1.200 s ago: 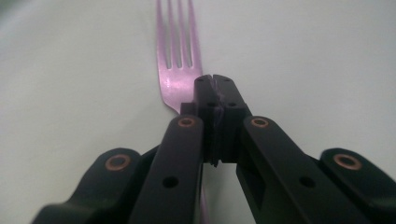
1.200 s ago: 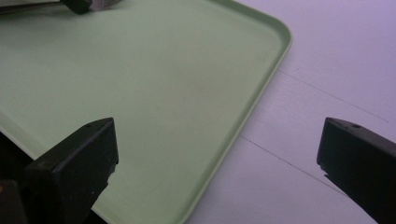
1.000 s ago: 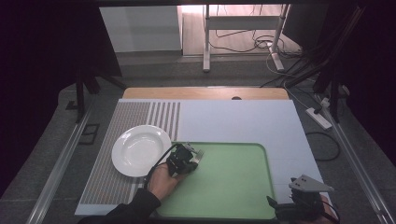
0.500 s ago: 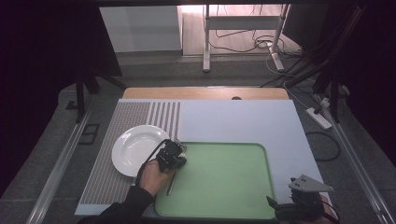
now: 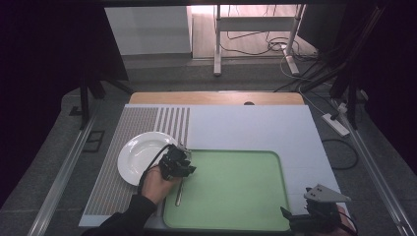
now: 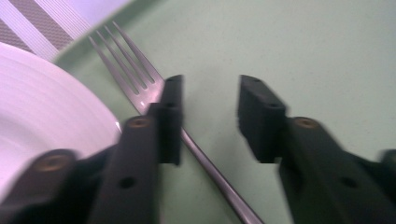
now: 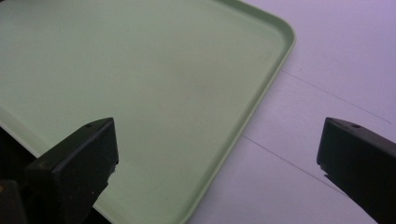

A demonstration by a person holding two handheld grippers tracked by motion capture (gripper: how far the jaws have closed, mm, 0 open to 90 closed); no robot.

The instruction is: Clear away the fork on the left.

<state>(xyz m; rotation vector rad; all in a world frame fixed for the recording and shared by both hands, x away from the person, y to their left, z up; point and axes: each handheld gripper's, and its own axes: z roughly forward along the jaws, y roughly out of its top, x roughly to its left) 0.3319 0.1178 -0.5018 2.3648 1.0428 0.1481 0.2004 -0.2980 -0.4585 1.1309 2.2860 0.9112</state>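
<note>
A metal fork [image 6: 125,53] lies on the green tray [image 6: 303,46] with its tines toward the tray's corner, beside the white plate [image 6: 42,107]. My left gripper [image 6: 210,93] hovers open just over it. The left jaw crosses the fork's neck and the handle runs back between the jaws. In the high view the left gripper [image 5: 186,168] is at the tray's [image 5: 231,182] left edge next to the plate [image 5: 137,155], with the fork's handle [image 5: 179,194] below it. My right gripper [image 5: 290,216] is open and holds nothing at the tray's near right corner [image 7: 140,70].
The tray and plate rest on a white mat [image 5: 246,128] with a grey striped section [image 5: 133,123] at the left. A wooden table edge [image 5: 216,98] lies beyond. Cables and a power strip [image 5: 334,123] are on the floor at the right.
My left gripper has moved left from the tray's inner area to its left edge by the plate. The fork's handle now shows on the tray. The right gripper has stayed put.
</note>
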